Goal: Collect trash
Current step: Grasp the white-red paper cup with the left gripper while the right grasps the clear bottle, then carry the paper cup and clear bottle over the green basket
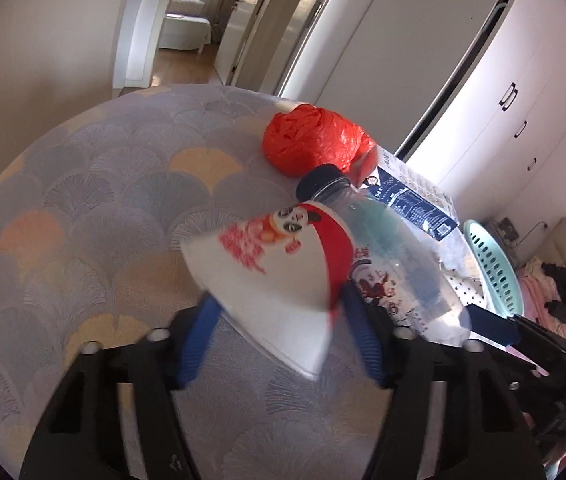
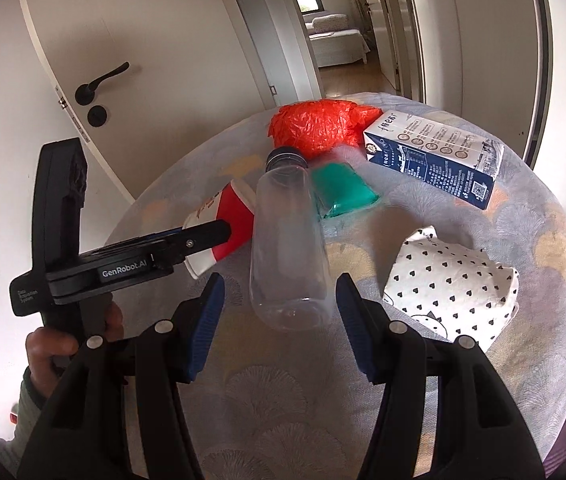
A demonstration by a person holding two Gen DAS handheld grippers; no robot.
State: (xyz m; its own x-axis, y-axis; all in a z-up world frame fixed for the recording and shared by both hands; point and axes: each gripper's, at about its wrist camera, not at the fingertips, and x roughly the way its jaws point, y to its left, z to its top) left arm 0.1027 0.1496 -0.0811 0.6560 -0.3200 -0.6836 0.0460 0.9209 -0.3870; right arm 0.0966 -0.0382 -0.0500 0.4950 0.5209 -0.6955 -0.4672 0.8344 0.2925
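My left gripper [image 1: 277,296] is shut on a white and red paper cup [image 1: 267,276] with a panda print, one blue pad on each side. In the right wrist view one of its fingers [image 2: 207,236] lies over that cup [image 2: 235,224]. A clear plastic bottle [image 2: 287,248] with a dark cap lies on the table [image 2: 267,392]. My right gripper [image 2: 279,284] is open, its pads on either side of the bottle's base, with a gap on the left. The bottle [image 1: 395,264] lies just right of the cup.
A crumpled red plastic bag [image 2: 319,124], a green packet [image 2: 343,192], a blue and white carton [image 2: 435,156] and crumpled heart-print paper [image 2: 451,288] lie on the patterned cloth. A mint basket [image 1: 491,260] stands off the right edge. A hand [image 2: 55,344] holds the left gripper.
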